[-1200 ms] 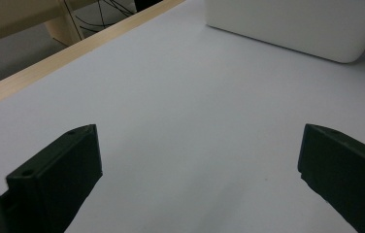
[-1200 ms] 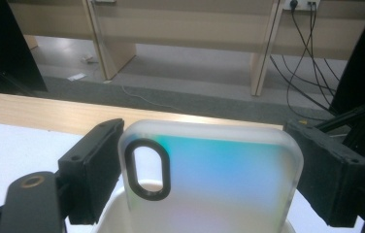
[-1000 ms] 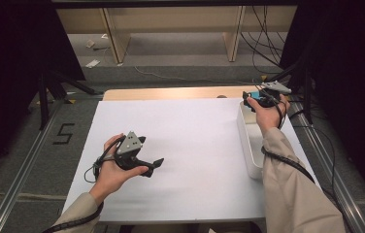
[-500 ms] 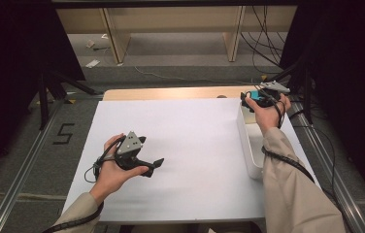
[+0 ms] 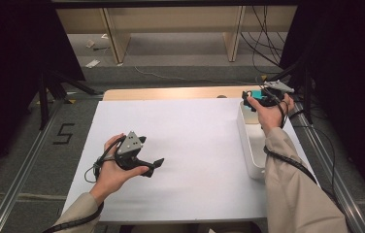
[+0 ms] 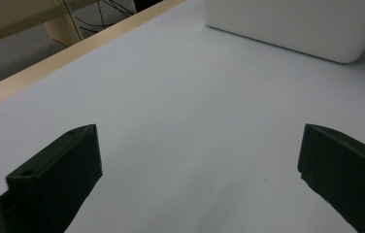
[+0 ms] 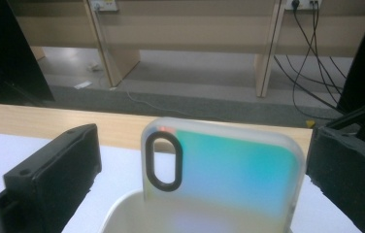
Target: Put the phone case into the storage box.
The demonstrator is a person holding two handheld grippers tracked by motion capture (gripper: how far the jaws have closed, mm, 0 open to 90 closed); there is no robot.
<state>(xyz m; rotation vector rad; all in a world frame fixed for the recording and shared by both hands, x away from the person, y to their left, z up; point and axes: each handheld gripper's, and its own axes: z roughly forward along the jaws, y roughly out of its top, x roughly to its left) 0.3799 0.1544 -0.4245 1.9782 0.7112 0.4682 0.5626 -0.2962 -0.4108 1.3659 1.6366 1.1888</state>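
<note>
Phone case (image 5: 257, 95) — teal, seen from the high view at the far end of the white bin (image 5: 251, 145) along the tabletop's right edge, beside the right gripper (image 5: 246, 101). Left gripper (image 5: 157, 163) hovers mid-sheet; in the left gripper view its jaws gape over bare white paper (image 6: 195, 121). Right gripper view: the case (image 7: 224, 177) stands upright in the bin (image 7: 122, 213) (camera cutout at its left) — jaws have just been opening, clear of it on both sides.

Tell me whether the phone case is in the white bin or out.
In: the phone case stands upright, its lower end inside the white bin, between the open right hand-held gripper.
</note>
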